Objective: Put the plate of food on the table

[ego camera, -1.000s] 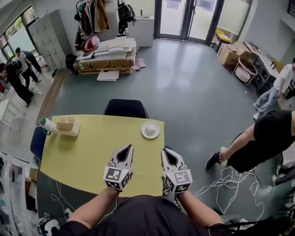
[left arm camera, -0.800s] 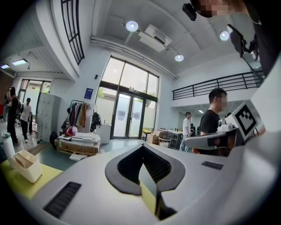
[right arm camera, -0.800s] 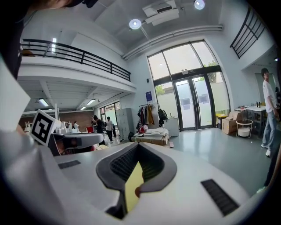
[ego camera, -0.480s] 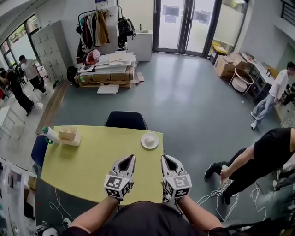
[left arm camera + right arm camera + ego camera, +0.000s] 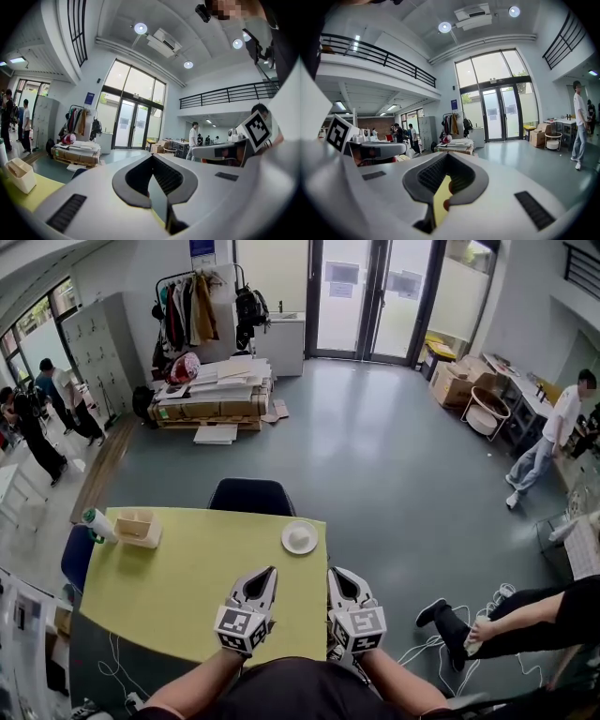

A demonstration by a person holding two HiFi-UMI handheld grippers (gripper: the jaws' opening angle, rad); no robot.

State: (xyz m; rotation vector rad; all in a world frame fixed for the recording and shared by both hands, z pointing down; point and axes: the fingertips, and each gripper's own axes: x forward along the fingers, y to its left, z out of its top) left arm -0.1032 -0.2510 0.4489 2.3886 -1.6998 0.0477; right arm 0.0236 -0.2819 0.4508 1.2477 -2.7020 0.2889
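Yellow table (image 5: 169, 587): white plate of food (image 5: 299, 537) sits near far right edge, well apart from your tools. Your left gripper (image 5: 270, 572) and right gripper (image 5: 333, 572): side by side over near edge, jaws closed tip to tip, nothing between. Dark chair (image 5: 250, 495) at far side.

Left hand-held gripper (image 5: 265, 576): pale grey moulded plastic shell with two tapering jaws. The jaws are lined with black ribbed pads, and the dark lining frames a teardrop-shaped hollow. The left gripper view shows a small black ribbed inset on each flank of the shell. Right hand-held gripper (image 5: 336, 575): same build, same grey and black. At the rear, each carries a white cube printed with black square markers: left marker cube (image 5: 232, 629), right marker cube (image 5: 361, 627). The person wears a black top (image 5: 281, 690); the forearms are bare.
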